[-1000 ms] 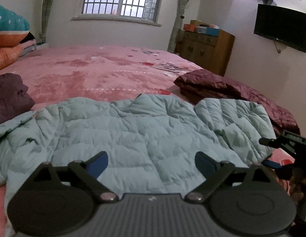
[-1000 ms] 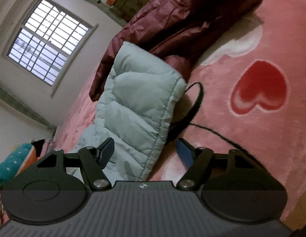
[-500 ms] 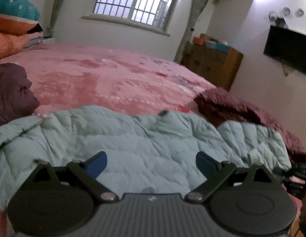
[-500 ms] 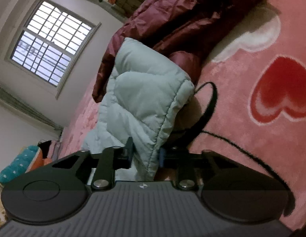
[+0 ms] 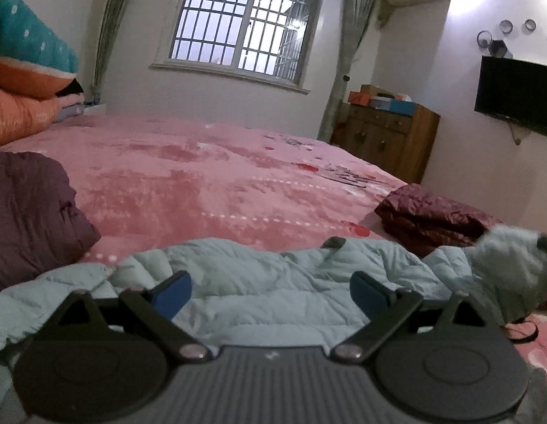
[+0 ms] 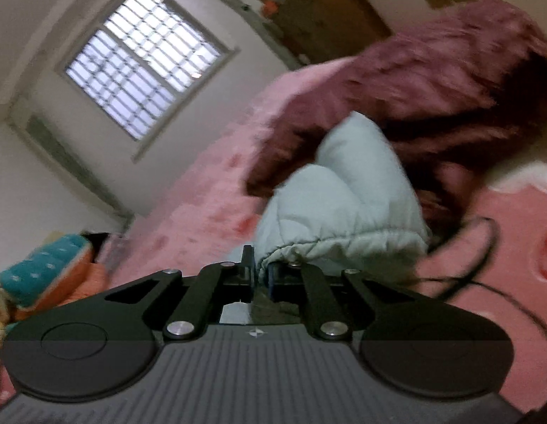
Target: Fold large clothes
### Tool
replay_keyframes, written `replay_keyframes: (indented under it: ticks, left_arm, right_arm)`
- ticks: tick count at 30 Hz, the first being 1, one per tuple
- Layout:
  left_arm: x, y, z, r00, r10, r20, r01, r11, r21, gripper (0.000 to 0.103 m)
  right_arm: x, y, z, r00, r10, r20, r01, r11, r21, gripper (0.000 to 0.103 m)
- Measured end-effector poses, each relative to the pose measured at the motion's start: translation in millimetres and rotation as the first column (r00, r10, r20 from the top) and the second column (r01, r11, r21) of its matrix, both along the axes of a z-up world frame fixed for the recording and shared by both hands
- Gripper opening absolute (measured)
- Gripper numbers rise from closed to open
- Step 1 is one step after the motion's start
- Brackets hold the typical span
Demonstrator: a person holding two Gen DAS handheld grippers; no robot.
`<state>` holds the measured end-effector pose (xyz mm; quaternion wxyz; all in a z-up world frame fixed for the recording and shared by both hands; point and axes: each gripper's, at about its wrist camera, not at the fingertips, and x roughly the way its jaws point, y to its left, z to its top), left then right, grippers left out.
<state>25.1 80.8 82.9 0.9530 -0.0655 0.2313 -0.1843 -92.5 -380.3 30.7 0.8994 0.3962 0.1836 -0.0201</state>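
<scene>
A pale green quilted jacket (image 5: 273, 282) lies spread across the near part of the pink bed (image 5: 203, 176). My left gripper (image 5: 270, 288) is open and empty, just above the jacket's middle. My right gripper (image 6: 261, 272) is shut on the elastic cuff of the jacket's sleeve (image 6: 344, 205) and holds it lifted off the bed. That raised sleeve shows blurred at the right of the left wrist view (image 5: 510, 258).
A dark red jacket (image 5: 432, 215) lies at the bed's right side, also behind the sleeve in the right wrist view (image 6: 432, 88). A purple garment (image 5: 29, 212) lies at the left. Folded quilts (image 5: 22, 70) are stacked far left. A wooden dresser (image 5: 386, 137) stands by the wall. A black cord (image 6: 485, 247) lies on the bed.
My right gripper closed on the sleeve cuff and raised it. My left gripper dropped lower and nearer over the jacket, still open.
</scene>
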Motion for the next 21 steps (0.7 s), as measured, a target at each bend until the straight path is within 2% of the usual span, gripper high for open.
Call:
replay_keyframes:
  ticks: [4, 10, 16, 21]
  left_arm:
    - [4, 14, 0, 1.0, 0.017, -0.011, -0.017, 0.999, -0.039, 0.096]
    - [7, 52, 7, 0.992, 0.123, -0.018, -0.124, 0.982, -0.145, 0.097]
    - [9, 94, 11, 0.969, 0.244, -0.04, -0.246, 0.936, -0.251, 0.097]
    - [7, 125, 14, 0.936, 0.347, -0.049, -0.345, 0.885, -0.313, 0.097]
  right_arm:
    - [18, 31, 29, 0.993, 0.09, 0.081, -0.091, 0.996, 0.013, 0.008]
    - [57, 75, 49, 0.956, 0.219, 0.197, -0.249, 0.959, 0.139, 0.008]
    - [97, 127, 44, 0.904, 0.339, 0.26, -0.404, 0.876, 0.264, 0.008]
    - [110, 169, 18, 0.867, 0.433, 0.246, -0.495, 0.8, 0.339, 0.008]
